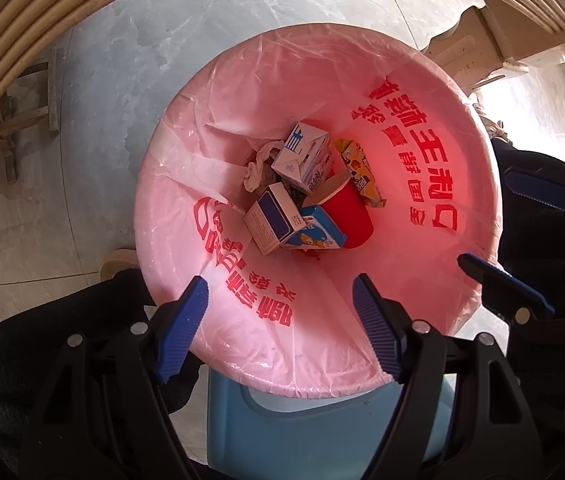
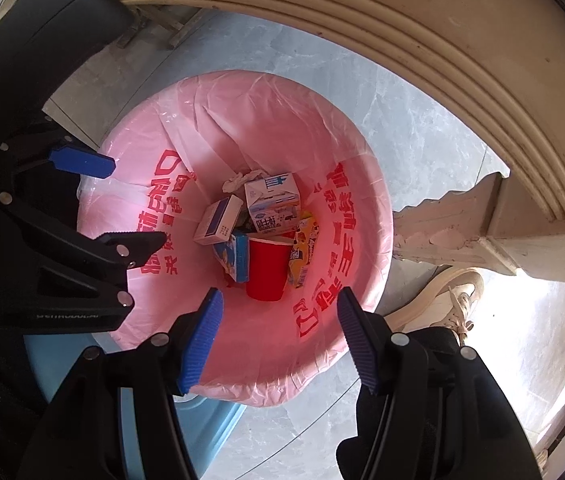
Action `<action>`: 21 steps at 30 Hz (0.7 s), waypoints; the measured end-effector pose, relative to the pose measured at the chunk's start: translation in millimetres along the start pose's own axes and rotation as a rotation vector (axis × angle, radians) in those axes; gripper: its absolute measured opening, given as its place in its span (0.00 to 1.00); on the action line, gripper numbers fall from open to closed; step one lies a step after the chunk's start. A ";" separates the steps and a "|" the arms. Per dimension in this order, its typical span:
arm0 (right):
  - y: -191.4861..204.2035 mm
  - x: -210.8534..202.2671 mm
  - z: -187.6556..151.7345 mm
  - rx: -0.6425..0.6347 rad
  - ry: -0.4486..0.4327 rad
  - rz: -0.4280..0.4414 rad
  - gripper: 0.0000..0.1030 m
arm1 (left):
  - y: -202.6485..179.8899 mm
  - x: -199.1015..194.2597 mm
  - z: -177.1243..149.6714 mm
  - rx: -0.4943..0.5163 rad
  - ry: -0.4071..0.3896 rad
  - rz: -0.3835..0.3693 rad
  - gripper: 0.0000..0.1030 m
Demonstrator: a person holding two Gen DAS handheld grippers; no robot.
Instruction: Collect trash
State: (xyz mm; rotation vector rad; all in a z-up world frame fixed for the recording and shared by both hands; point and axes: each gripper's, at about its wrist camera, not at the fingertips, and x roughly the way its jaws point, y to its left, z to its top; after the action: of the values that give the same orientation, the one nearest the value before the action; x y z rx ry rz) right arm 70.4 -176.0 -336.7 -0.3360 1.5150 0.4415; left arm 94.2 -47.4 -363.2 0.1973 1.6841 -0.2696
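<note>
Left gripper: my left gripper, black with ribbed blue pads, points straight down over the bin; its jaws stand apart with nothing between them.

Right gripper: my right gripper, the same make, hangs beside it over the same opening; jaws apart and empty.

Bin: directly below both is a round blue plastic bin lined with a thin pink plastic bag printed with red characters, folded over the rim.

Trash: all of it lies at the bottom of the bag, well below the pads: a red paper cup on its side, a white and blue milk carton, a small white box with a dark blue panel, a light blue cartoon-printed carton, a yellow snack wrapper and a crumpled white tissue.

Handling, my judgement: everything looks light and easily crushed. The bag is soft and slippery; I would pinch its gathered rim, not a flat wall.

Surroundings: grey marble floor, a cream ridged furniture edge, a person's pale sneaker.
</note>
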 end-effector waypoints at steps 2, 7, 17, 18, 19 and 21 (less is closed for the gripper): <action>-2.1 -0.6 -2.2 0.034 0.007 -0.004 0.57 | -2.3 -1.5 -2.7 0.007 -0.004 0.005 0.71; -1.5 -6.9 -9.2 0.098 0.002 -0.003 0.60 | -5.3 -9.1 -8.6 0.008 -0.021 0.009 0.71; 3.1 -53.0 -34.1 0.270 -0.107 -0.037 0.70 | -12.1 -51.9 -33.8 -0.032 -0.164 0.074 0.71; 5.2 -62.7 -37.3 0.280 -0.132 -0.074 0.71 | -12.2 -59.3 -37.8 -0.044 -0.185 0.073 0.71; 7.3 -72.7 -40.2 0.285 -0.158 -0.110 0.74 | -12.3 -66.7 -41.9 -0.056 -0.205 0.069 0.71; 15.0 -95.0 -47.0 0.293 -0.220 -0.157 0.75 | -11.9 -83.9 -50.1 -0.081 -0.253 0.063 0.71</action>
State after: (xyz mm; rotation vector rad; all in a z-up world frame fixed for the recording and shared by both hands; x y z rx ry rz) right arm 21.7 -191.8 -242.7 -0.1679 1.3044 0.1238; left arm 54.1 -42.0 -273.4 0.1484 1.4325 -0.1708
